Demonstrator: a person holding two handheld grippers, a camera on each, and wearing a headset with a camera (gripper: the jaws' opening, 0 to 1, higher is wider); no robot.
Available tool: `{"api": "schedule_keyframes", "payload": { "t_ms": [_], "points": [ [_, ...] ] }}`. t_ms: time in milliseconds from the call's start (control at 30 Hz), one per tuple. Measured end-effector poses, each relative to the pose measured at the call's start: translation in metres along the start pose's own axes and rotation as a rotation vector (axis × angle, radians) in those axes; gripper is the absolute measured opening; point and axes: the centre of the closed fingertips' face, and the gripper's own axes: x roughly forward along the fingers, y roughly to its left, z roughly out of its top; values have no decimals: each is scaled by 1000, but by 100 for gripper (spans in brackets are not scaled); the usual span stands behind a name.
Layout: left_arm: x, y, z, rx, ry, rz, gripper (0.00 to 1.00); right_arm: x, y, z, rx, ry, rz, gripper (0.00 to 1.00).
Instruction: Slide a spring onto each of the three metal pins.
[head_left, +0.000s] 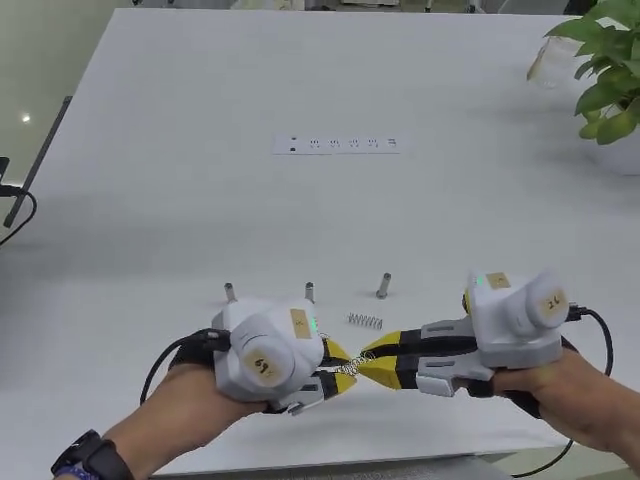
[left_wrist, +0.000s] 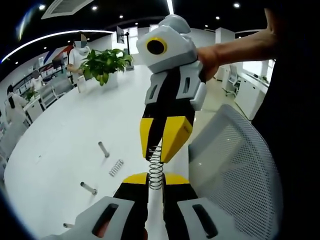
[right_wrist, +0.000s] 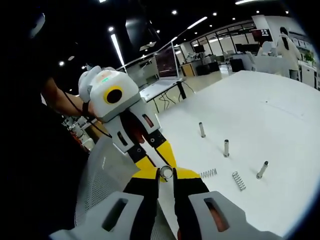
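A small coil spring is stretched between the two grippers near the table's front edge. My left gripper comes in from the lower left and is shut on one end. My right gripper meets it from the right, with the spring's round end pinched at its yellow tips. Three metal pins stand bare in a row just beyond. A loose spring lies between the pins and the grippers. The right gripper view has two loose springs near the pins.
A white socket strip is set into the white table farther back. A potted plant and a glass stand at the far right corner. A mesh chair back is below the table's front edge.
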Motion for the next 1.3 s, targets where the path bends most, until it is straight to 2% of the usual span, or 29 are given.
{"api": "schedule_keyframes", "payload": {
  "t_ms": [167,367,433,600,767,933,1300],
  "points": [
    [0,10,12,-17,-43,21,2,-3,-6,16,-49,10,-18,8],
    [-7,22,32,-41,-116,42,2,-14,-11,34,-105,29,-27,8],
    [-8,23,37,-29,-125,45,2,-17,-11,39,-139,55,-22,9],
    [-10,25,45,-17,-140,43,2,-23,-10,40,-274,177,-8,9],
    [-11,24,48,-6,-143,42,2,-26,-10,35,-375,287,2,13],
    [-13,23,48,6,-137,41,2,-24,-6,36,-424,322,23,15],
    [-13,19,48,28,-125,31,2,-15,-1,32,-533,419,75,12]
  ]
}}
